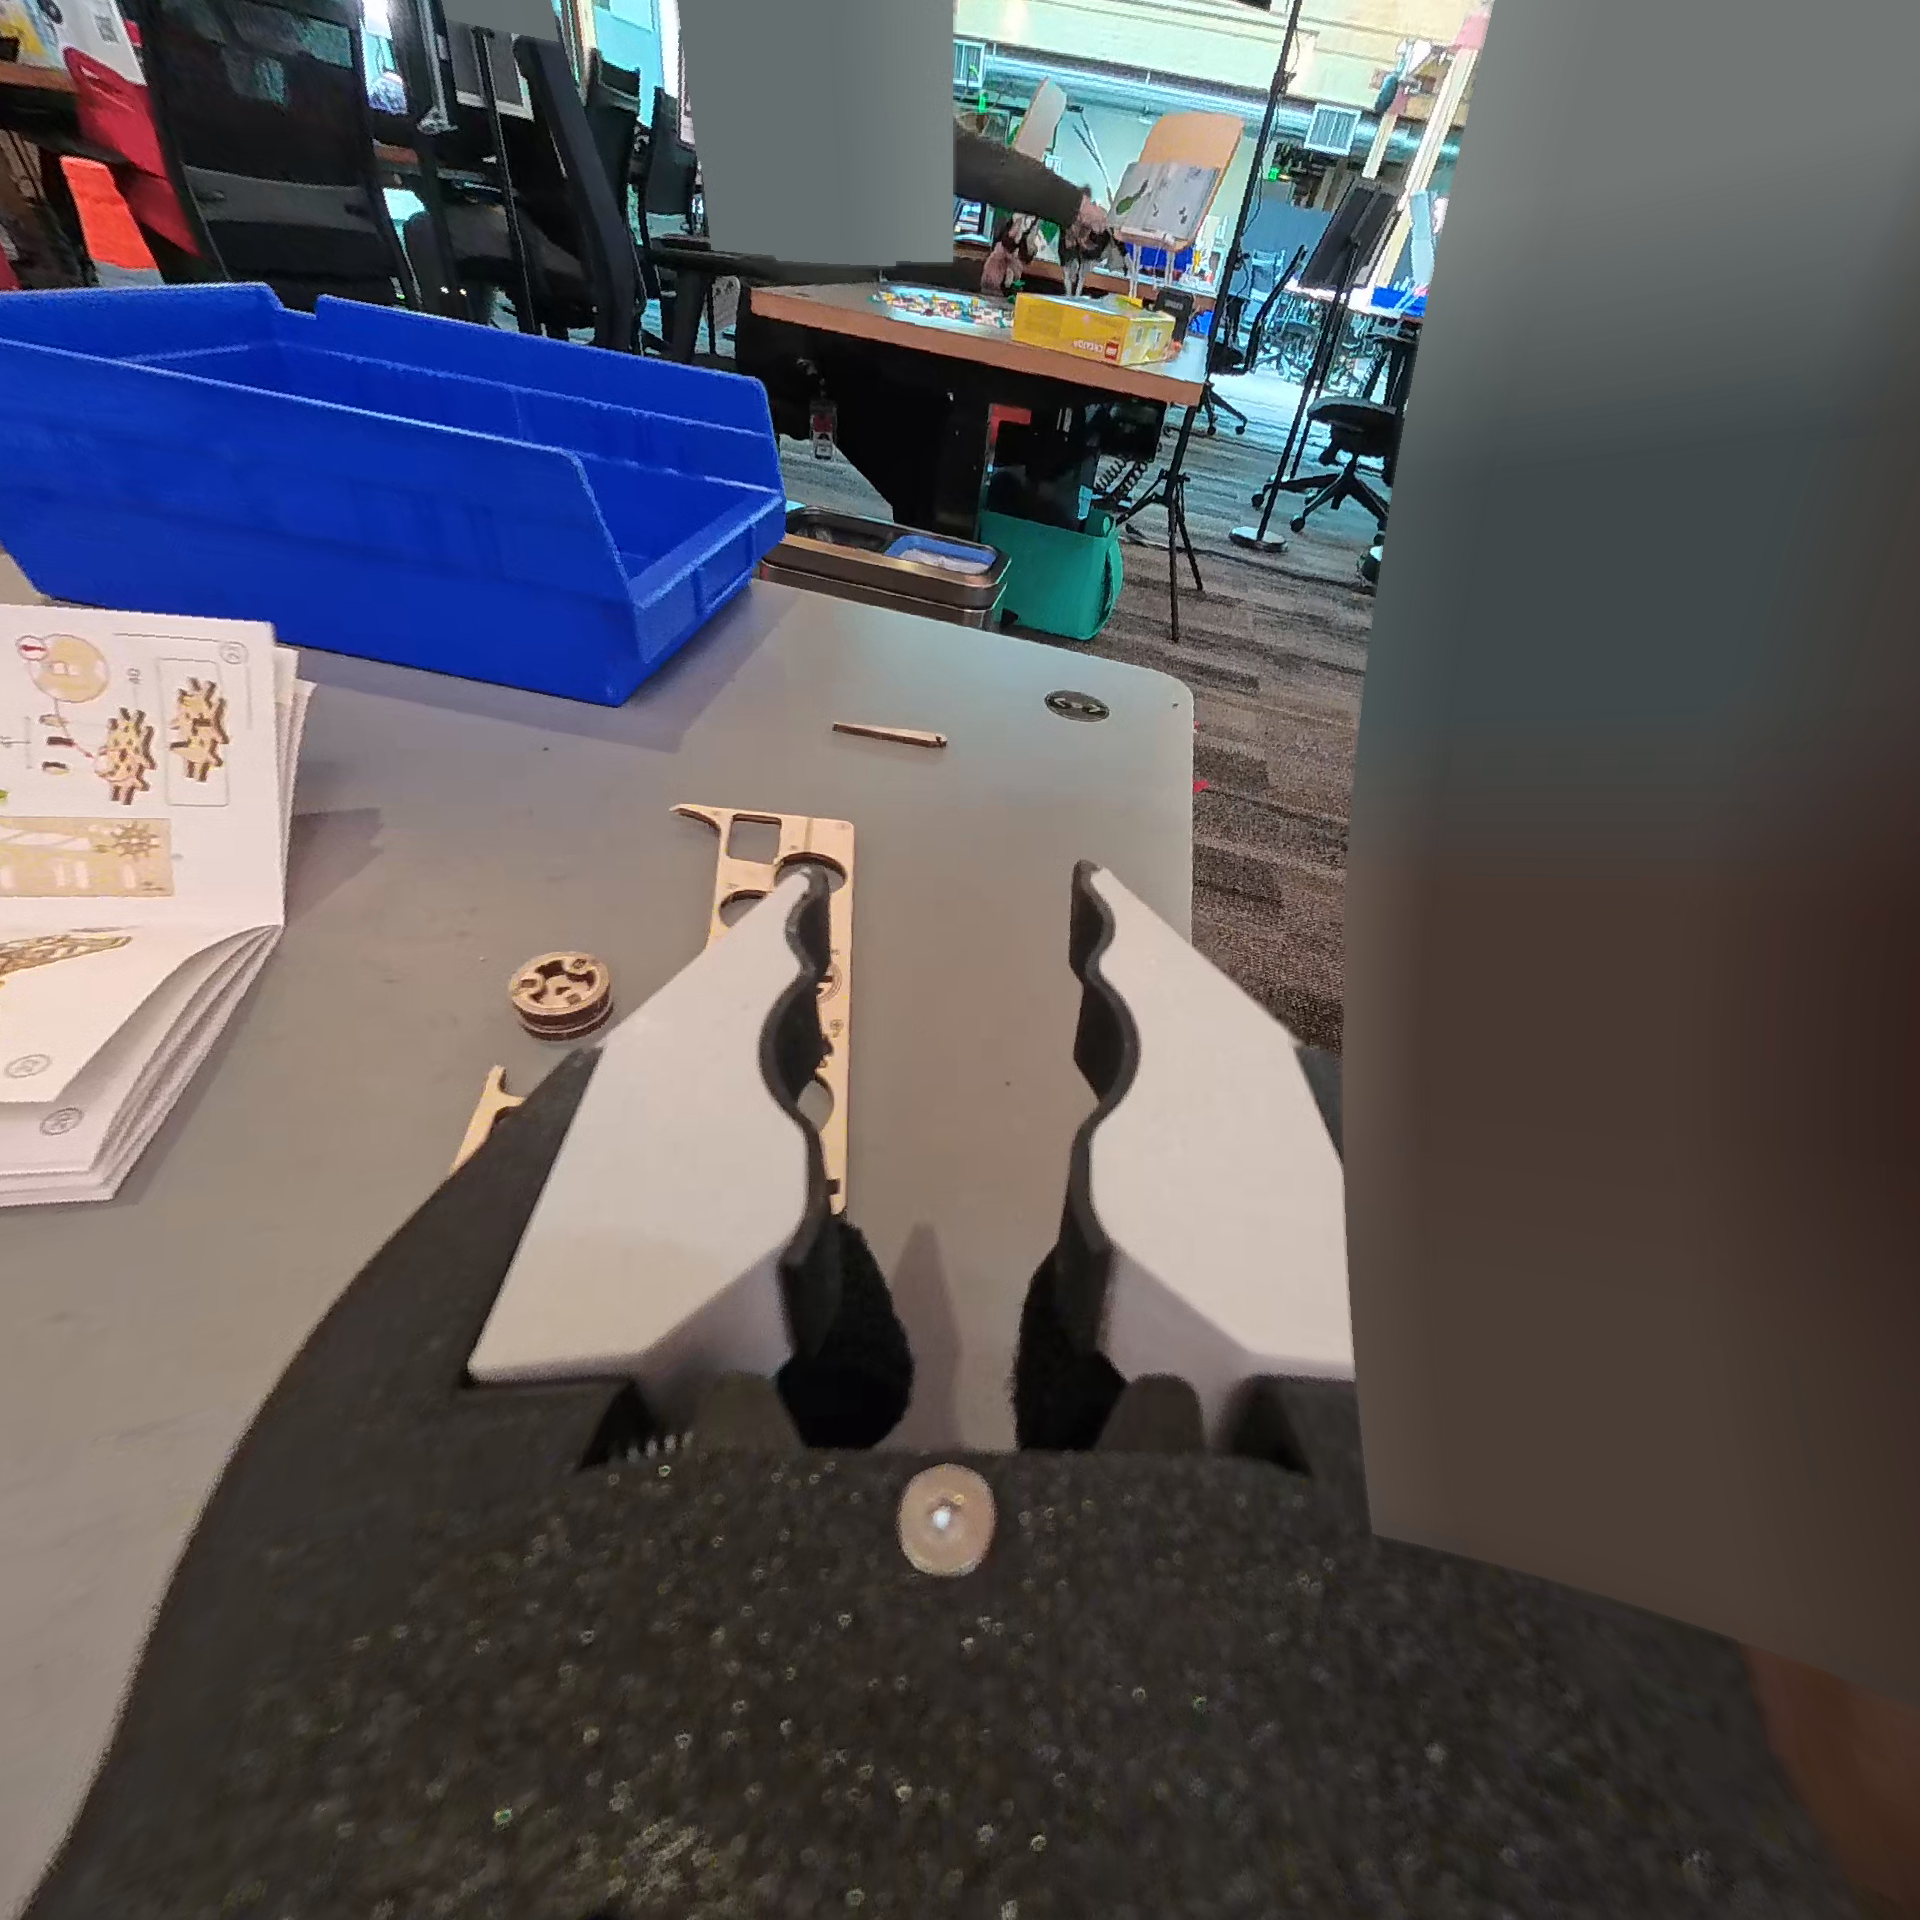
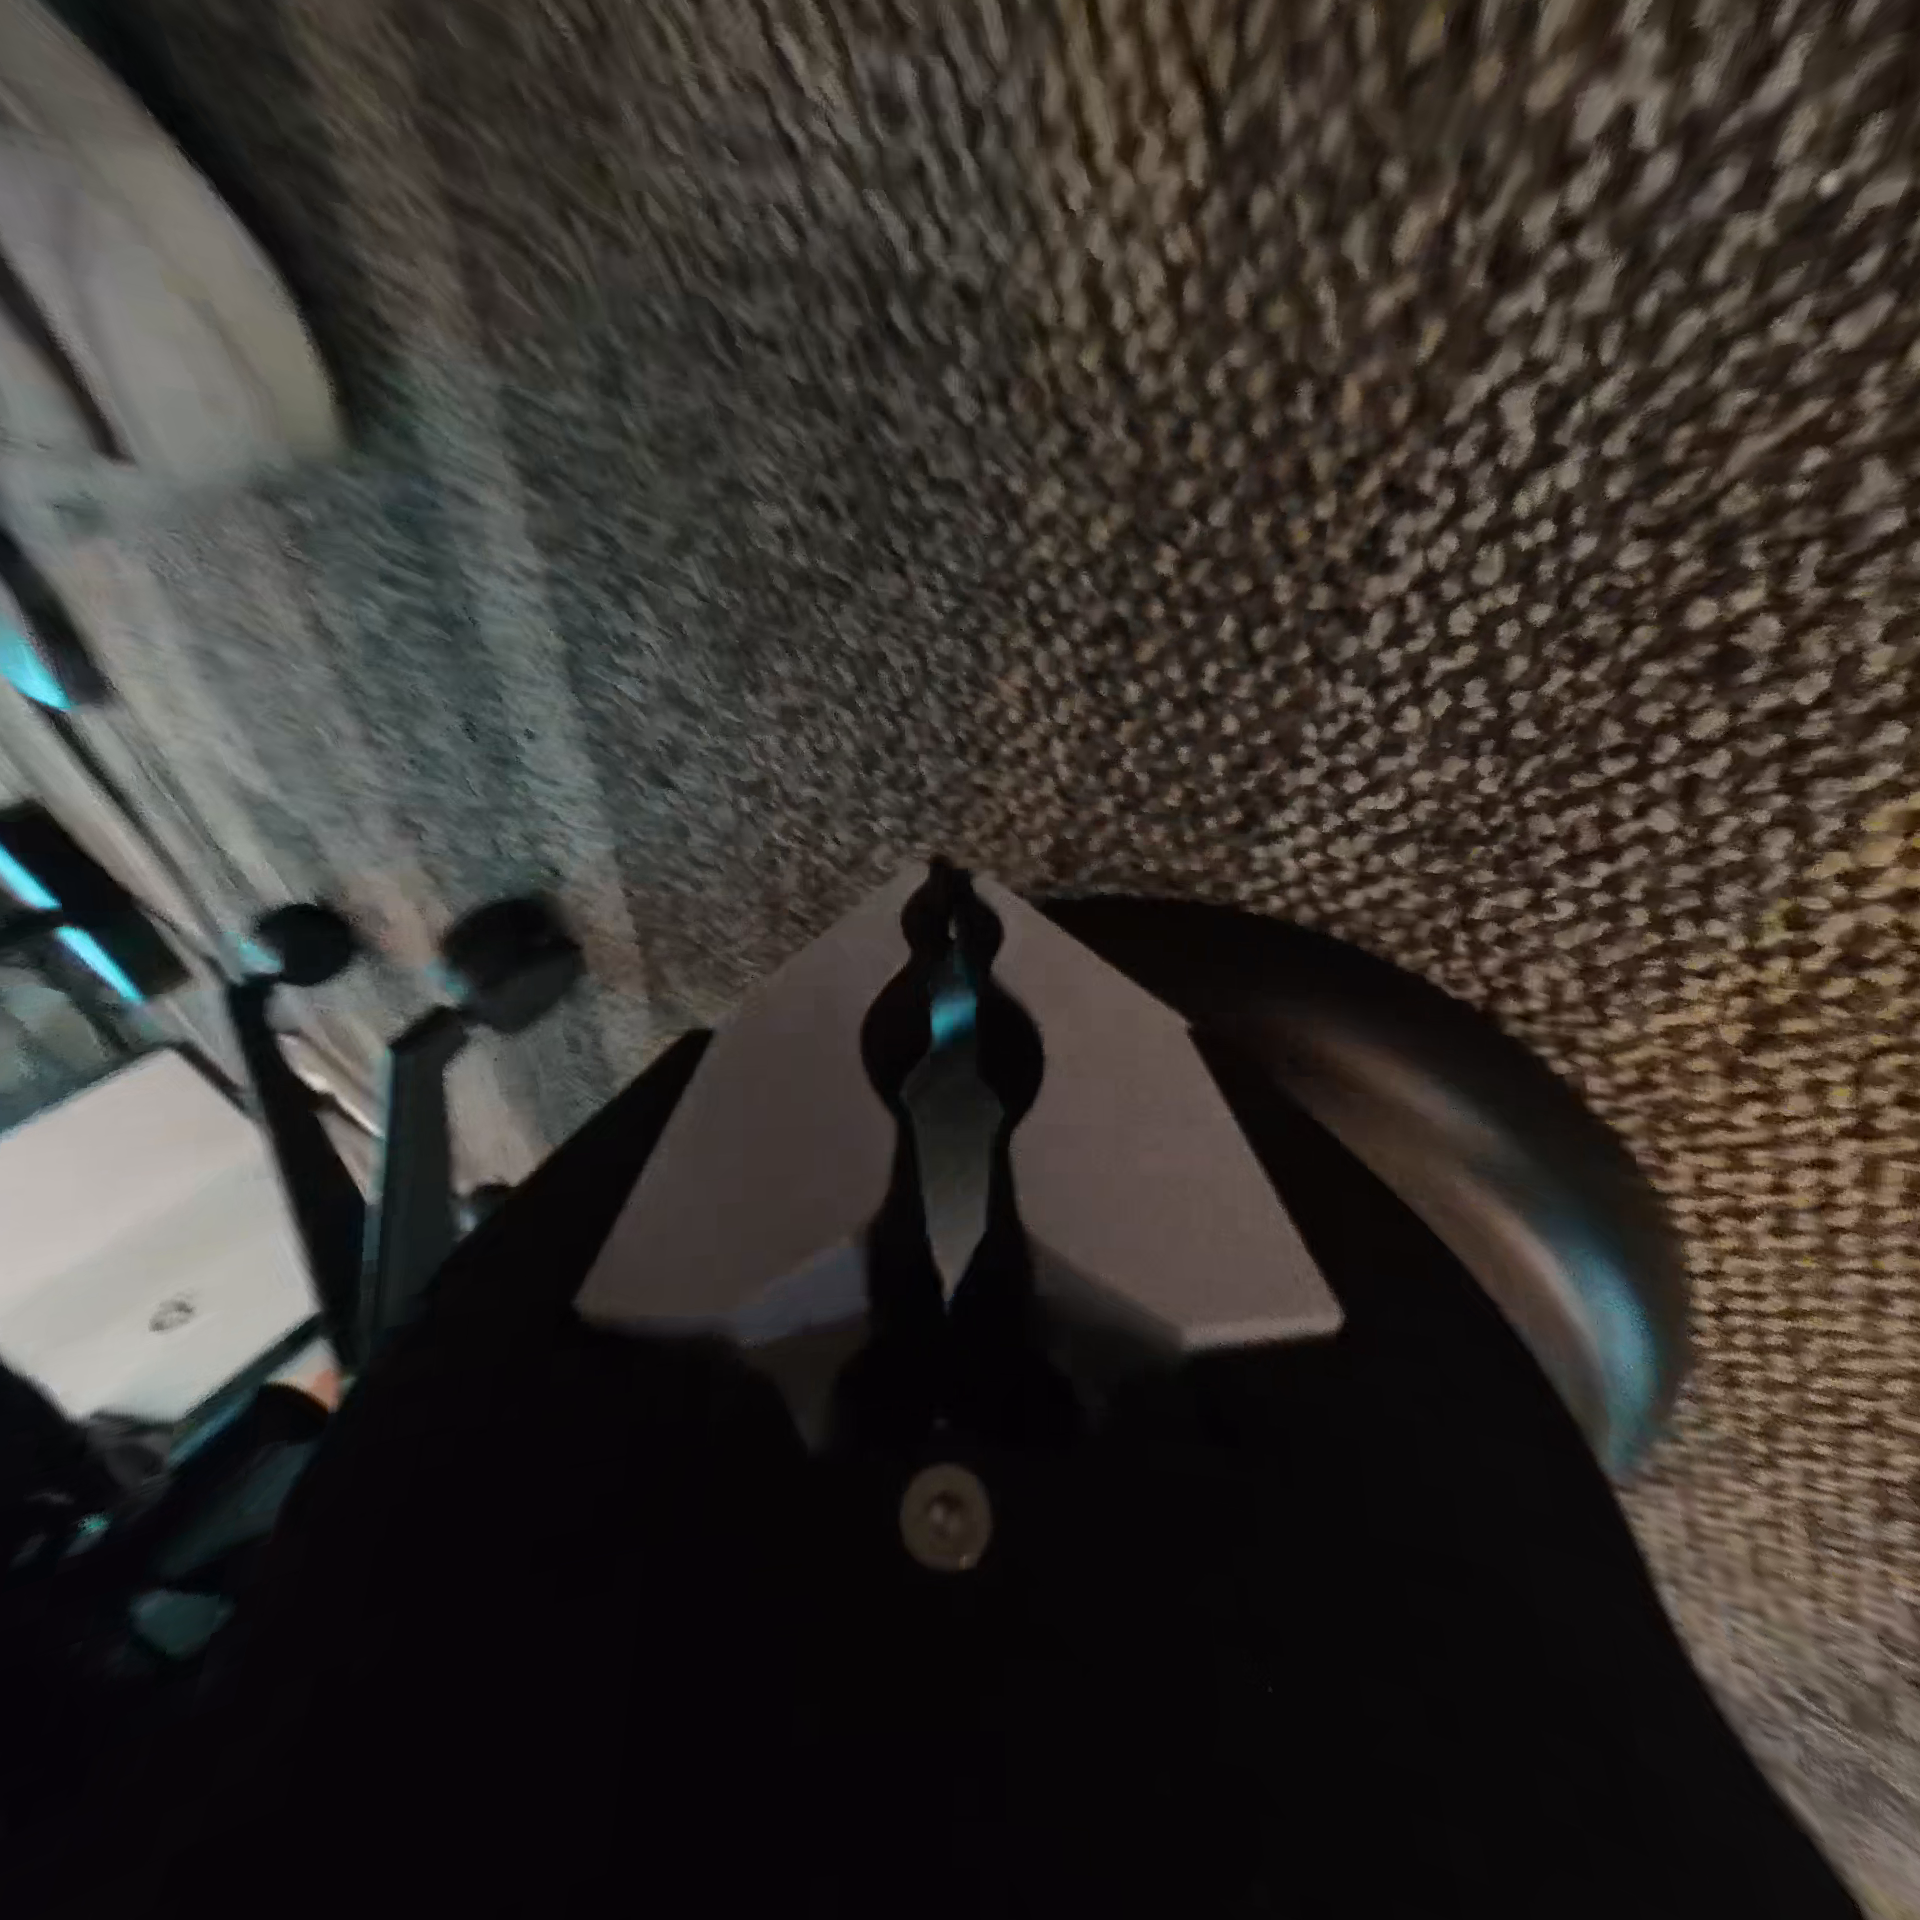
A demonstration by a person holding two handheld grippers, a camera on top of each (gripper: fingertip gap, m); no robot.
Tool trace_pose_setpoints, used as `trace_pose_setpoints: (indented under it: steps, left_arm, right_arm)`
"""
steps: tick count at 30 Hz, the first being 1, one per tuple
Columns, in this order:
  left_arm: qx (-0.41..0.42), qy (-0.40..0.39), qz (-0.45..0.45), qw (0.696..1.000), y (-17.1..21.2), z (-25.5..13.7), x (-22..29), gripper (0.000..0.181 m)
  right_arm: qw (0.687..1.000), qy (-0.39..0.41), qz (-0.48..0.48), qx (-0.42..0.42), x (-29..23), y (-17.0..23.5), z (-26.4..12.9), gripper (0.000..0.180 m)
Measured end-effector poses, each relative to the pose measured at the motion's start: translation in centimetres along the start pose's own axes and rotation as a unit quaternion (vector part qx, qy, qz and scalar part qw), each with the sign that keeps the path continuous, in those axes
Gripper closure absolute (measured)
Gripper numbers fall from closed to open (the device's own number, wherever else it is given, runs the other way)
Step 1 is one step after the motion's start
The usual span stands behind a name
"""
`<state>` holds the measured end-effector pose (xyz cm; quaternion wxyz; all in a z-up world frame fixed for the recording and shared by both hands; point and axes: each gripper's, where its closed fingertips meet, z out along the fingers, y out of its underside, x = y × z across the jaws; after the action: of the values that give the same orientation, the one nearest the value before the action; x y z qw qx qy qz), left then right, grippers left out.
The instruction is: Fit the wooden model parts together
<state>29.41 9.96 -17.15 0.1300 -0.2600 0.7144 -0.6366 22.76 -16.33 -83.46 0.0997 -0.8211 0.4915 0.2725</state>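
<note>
In the left wrist view my left gripper (image 1: pixel 945 883) is open and empty, low over the grey table (image 1: pixel 987 1039). Its left finger (image 1: pixel 686 1143) covers part of a flat wooden frame piece (image 1: pixel 800 836) with cut-out holes. A round wooden wheel part (image 1: pixel 559 992) lies to the left of it. A thin wooden stick (image 1: pixel 888 735) lies farther off near the table's far edge. A small wooden tip (image 1: pixel 488 1117) shows beside the left finger. In the right wrist view my right gripper (image 2: pixel 951 883) is shut and empty, pointing down at speckled carpet (image 2: pixel 1247 520), away from the table.
A blue plastic bin (image 1: pixel 395 468) stands at the back left of the table. An open instruction booklet (image 1: pixel 125 883) lies at the left. The table's right edge (image 1: pixel 1190 790) drops to carpet. In the right wrist view a chair base with castors (image 2: pixel 416 987) is at left.
</note>
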Motion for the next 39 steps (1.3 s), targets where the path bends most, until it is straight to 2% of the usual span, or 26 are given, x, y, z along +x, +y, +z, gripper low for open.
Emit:
trace_pose_setpoints:
  steps: [2,4,7,12,17,21,24,27,29,32,35,39]
  left_arm:
    - [0.008,-0.001,-0.005,1.000,-0.2,-0.2,-0.1,0.137]
    - [0.016,-0.001,-0.009,1.000,-0.4,-0.3,-0.2,0.137]
    - [0.021,0.000,-0.014,1.000,-0.6,-0.4,-0.4,0.137]
    - [0.024,-0.020,0.006,0.999,-0.7,-0.4,-0.8,0.137]
    - [0.032,-0.028,0.017,0.999,-0.9,-0.6,-0.7,0.146]
    - [0.065,-0.042,-0.020,0.997,-1.6,-1.4,-1.8,0.154]
    - [0.080,-0.036,-0.062,0.994,-1.9,-2.3,-2.1,0.154]
    - [0.128,-0.050,-0.094,0.986,-3.3,-4.8,-2.5,0.153]
    - [0.156,-0.067,-0.098,0.981,-4.2,-6.4,-3.1,0.153]
    - [0.116,-0.055,-0.098,0.987,-3.5,-6.9,-4.2,0.150]
    - [0.047,0.018,-0.100,0.994,-3.6,-6.7,-3.7,0.145]
    - [0.026,0.037,-0.056,0.997,-6.5,-7.1,-3.6,0.149]
  right_arm:
    - [0.997,-0.045,0.028,0.052,-2.4,-1.1,-1.7,0.180]
    - [0.976,-0.147,0.053,0.152,-7.1,-3.2,-4.7,0.180]
    - [0.888,-0.340,0.039,0.308,-17.6,-4.7,-12.5,0.180]
    - [0.767,-0.522,-0.023,0.373,-32.8,-1.9,-23.4,0.180]
    - [0.719,-0.572,-0.108,0.380,-45.3,2.4,-31.0,0.180]
    - [0.688,-0.592,-0.169,0.384,-54.8,5.2,-36.1,0.180]
    - [0.682,-0.553,-0.229,0.421,-60.3,4.1,-40.4,0.180]
    - [0.675,-0.480,-0.305,0.469,-63.8,0.8,-45.1,0.180]
    - [0.685,-0.428,-0.324,0.492,-64.3,-2.9,-48.0,0.180]
    - [0.705,-0.368,-0.326,0.510,-63.4,-8.4,-51.2,0.180]
    - [0.749,-0.342,-0.315,0.472,-62.7,-12.4,-51.8,0.180]
    - [0.819,-0.261,-0.301,0.412,-59.9,-16.8,-50.7,0.180]
